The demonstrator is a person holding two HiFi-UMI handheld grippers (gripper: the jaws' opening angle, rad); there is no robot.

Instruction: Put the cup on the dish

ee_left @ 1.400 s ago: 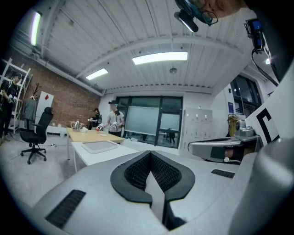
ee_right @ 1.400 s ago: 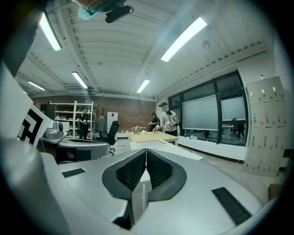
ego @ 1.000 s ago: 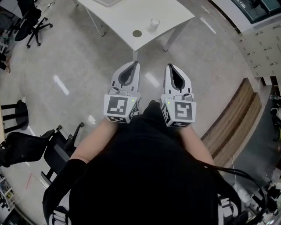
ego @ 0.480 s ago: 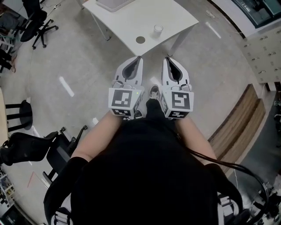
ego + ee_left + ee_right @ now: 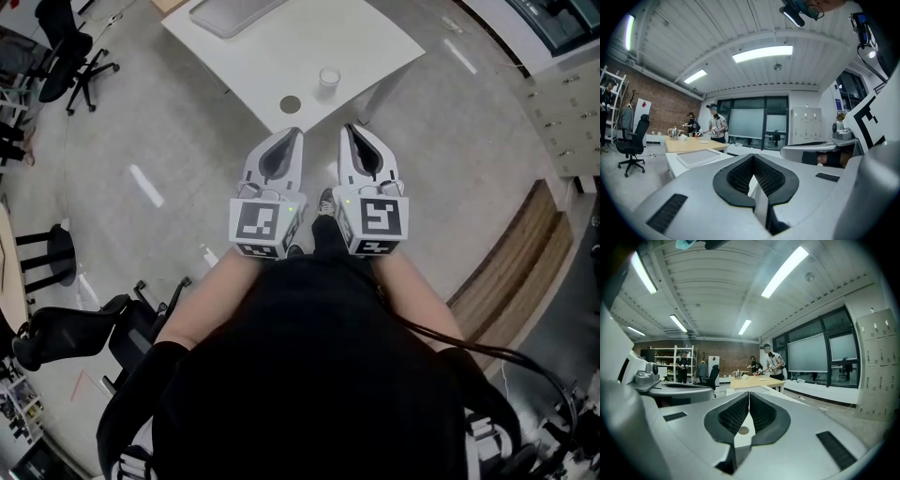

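Observation:
On a white table [image 5: 281,47] at the top of the head view stand a small clear cup [image 5: 329,78] and, to its left near the front edge, a small round brownish dish [image 5: 292,104]. The two are apart. Both grippers are held side by side in front of the person, tips just short of the table's edge. My left gripper [image 5: 294,133] is shut and empty, its jaws meeting at the tip [image 5: 753,156]. My right gripper [image 5: 348,127] is shut and empty too [image 5: 749,393]. Through the gap below its jaws the dish [image 5: 743,430] shows.
A flat grey tray [image 5: 230,11] lies at the table's far side, also in the left gripper view [image 5: 699,157]. Office chairs [image 5: 66,56] and a stool [image 5: 47,253] stand at left, a wooden bench [image 5: 511,262] at right. People [image 5: 715,124] work at a wooden table [image 5: 752,379] behind.
The table, cup and dish have drawn nearer in the head view. Both grippers have come closer together and now reach almost to the table's edge.

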